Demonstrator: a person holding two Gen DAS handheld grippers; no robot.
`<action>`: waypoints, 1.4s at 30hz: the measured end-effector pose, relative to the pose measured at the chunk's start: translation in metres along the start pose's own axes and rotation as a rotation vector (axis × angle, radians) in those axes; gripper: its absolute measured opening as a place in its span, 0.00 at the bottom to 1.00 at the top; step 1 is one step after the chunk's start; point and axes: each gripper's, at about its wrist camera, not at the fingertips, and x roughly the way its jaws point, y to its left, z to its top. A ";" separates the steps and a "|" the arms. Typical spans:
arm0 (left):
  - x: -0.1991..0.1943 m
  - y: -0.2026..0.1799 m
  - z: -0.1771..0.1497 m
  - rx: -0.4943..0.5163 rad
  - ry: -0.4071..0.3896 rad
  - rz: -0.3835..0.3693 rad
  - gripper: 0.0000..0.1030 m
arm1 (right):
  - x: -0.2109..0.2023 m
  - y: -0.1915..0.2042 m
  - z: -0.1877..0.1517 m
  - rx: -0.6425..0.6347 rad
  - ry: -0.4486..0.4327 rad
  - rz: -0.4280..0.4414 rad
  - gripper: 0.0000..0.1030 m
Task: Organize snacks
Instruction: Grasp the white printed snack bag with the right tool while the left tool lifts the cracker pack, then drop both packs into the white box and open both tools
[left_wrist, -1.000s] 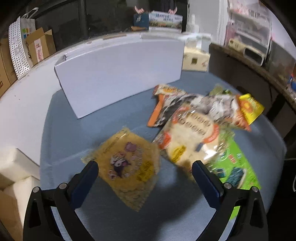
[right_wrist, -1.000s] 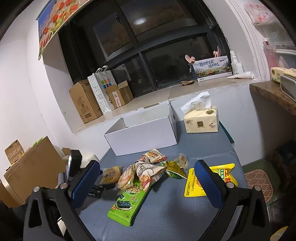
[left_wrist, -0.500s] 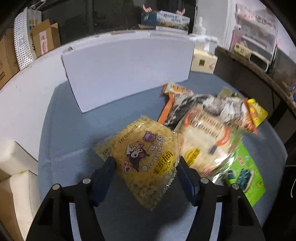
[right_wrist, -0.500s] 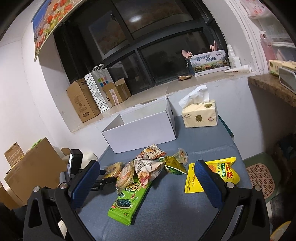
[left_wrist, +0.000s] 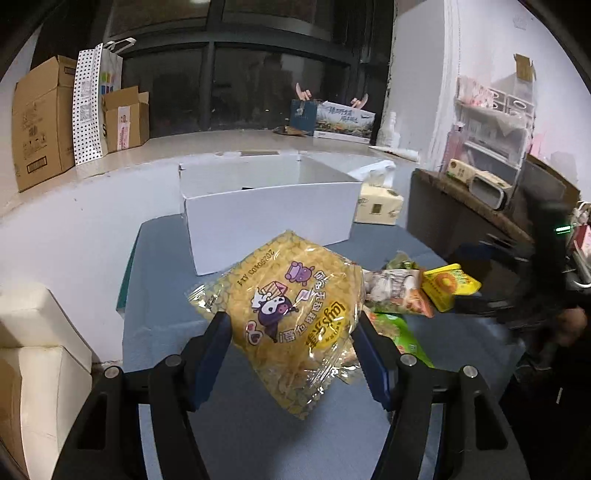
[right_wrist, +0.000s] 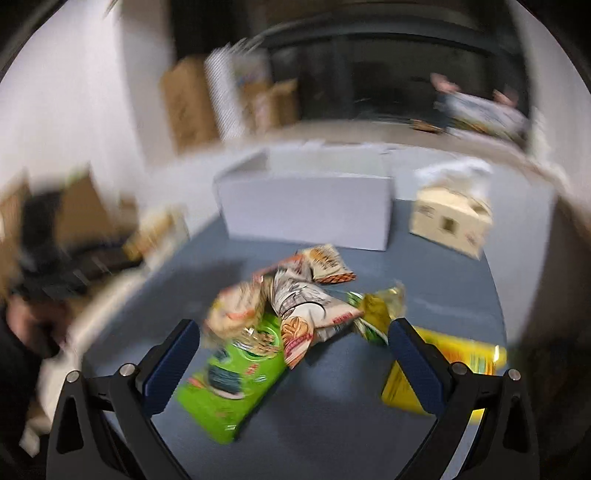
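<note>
Snacks are being sorted, and the left gripper (left_wrist: 293, 349) is gripping a yellow snack bag (left_wrist: 291, 315) across its width, both blue pads pressing into the sides of the pouch while it is hanging clear above the blue table (left_wrist: 162, 302). It is sitting in front of the open white box (left_wrist: 269, 218), which is standing at the far side of the table, near the window ledge.

Judging by its look, the bag is light and soft: a thin crinkly film puffed around small loose pieces, so it is giving under the pads, and the contents are probably crushing easily. The film is looking glossy and likely slippery, so a hold across the filled middle seems safer than one on the flat sealed edges.

Its long axis is running diagonally, from the far left corner down to the near right corner, which is drooping below the fingers. The printed face is turning toward the camera, with the lettering lying sideways.

The right gripper (right_wrist: 295, 360) is standing apart with nothing between its fingers, hovering over the remaining pile: a green packet (right_wrist: 232, 380), a white-and-red pouch (right_wrist: 310, 310) and a yellow packet (right_wrist: 461, 354) at the right.
</note>
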 end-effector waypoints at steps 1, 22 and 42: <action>-0.002 0.000 -0.001 0.002 -0.005 -0.002 0.69 | 0.015 0.005 0.006 -0.080 0.020 -0.023 1.00; -0.003 0.013 0.003 -0.041 -0.042 -0.050 0.69 | 0.079 -0.005 0.051 -0.167 0.239 0.072 0.37; 0.083 0.035 0.171 -0.006 -0.129 -0.008 0.69 | 0.055 -0.099 0.165 0.355 -0.089 0.061 0.37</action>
